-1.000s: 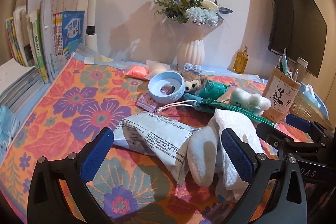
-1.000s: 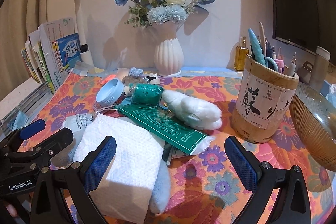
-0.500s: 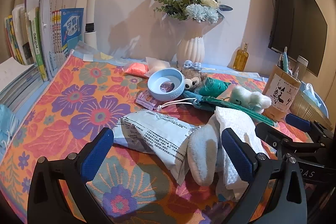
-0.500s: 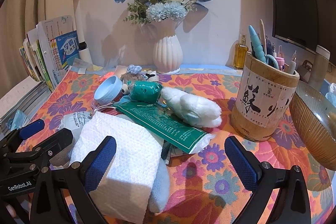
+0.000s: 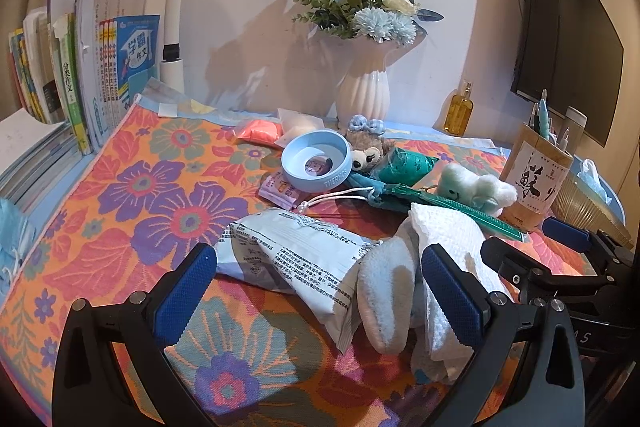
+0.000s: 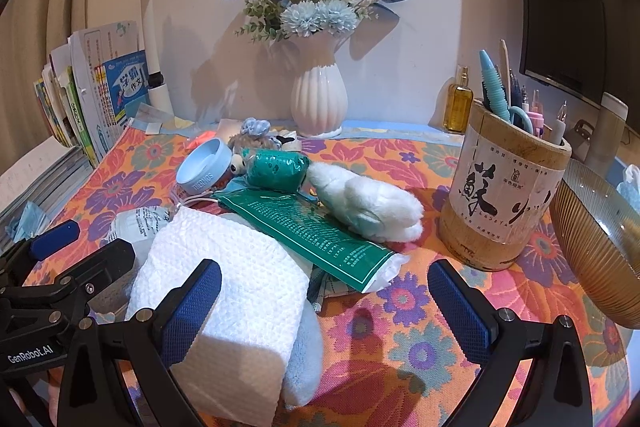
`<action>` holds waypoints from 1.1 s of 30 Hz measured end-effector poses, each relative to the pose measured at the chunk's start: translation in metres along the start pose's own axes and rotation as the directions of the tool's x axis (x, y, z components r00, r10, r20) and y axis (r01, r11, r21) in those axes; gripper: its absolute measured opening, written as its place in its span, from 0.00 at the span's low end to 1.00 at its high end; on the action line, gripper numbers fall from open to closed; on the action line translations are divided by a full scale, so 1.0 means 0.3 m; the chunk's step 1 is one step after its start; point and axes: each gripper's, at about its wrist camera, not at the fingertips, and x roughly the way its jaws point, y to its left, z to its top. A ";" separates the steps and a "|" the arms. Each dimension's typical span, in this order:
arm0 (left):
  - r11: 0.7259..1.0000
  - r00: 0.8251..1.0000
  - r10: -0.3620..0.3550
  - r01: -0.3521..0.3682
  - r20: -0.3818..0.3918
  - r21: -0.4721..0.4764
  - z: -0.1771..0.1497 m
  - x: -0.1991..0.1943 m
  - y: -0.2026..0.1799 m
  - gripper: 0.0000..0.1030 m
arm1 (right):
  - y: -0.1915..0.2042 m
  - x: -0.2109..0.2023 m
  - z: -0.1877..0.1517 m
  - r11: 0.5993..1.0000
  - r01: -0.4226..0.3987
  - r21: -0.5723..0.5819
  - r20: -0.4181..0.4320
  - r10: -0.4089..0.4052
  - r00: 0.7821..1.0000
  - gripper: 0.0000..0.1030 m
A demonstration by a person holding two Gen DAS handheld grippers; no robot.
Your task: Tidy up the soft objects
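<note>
Both hand-held grippers are hovering wide open over the pile, nothing held. The folded white towel [image 6: 224, 279] is lying closest of the pile, right against the left finger of the right hand-held gripper [image 6: 324, 311], long side running away toward the white vase [image 6: 318, 99]. The left hand-held gripper [image 5: 320, 291] is sitting just on the towel's far side from the pen holder [image 6: 506, 183], its right finger overlapping the towel, with a white sock [image 5: 386, 297] and the printed packet [image 5: 296, 263] in its opening. I'm guessing the right one is nearer. The towel's looking waffle-textured and squishy, resting on something pale blue and fluffy.
</note>
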 end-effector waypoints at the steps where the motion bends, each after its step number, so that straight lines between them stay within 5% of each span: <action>1: 1.000 1.000 0.001 -0.001 -0.001 0.000 0.000 0.000 0.001 0.99 | 0.000 0.003 0.001 1.000 0.000 -0.002 -0.003 0.000 1.000 1.00; 25: 0.999 1.000 0.008 -0.008 -0.001 -0.043 0.009 -0.002 0.021 0.99 | -0.005 -0.007 -0.004 1.000 -0.010 0.009 0.000 0.010 1.000 1.00; 30: 0.974 0.990 -0.132 0.120 -0.052 -0.193 0.036 -0.034 0.138 0.99 | -0.086 -0.064 -0.002 0.987 -0.139 0.085 -0.024 0.142 0.990 1.00; 33: 0.942 0.971 -0.218 0.185 -0.093 -0.281 0.052 -0.037 0.207 0.99 | -0.106 -0.088 -0.015 0.964 -0.248 0.098 -0.095 0.257 0.962 1.00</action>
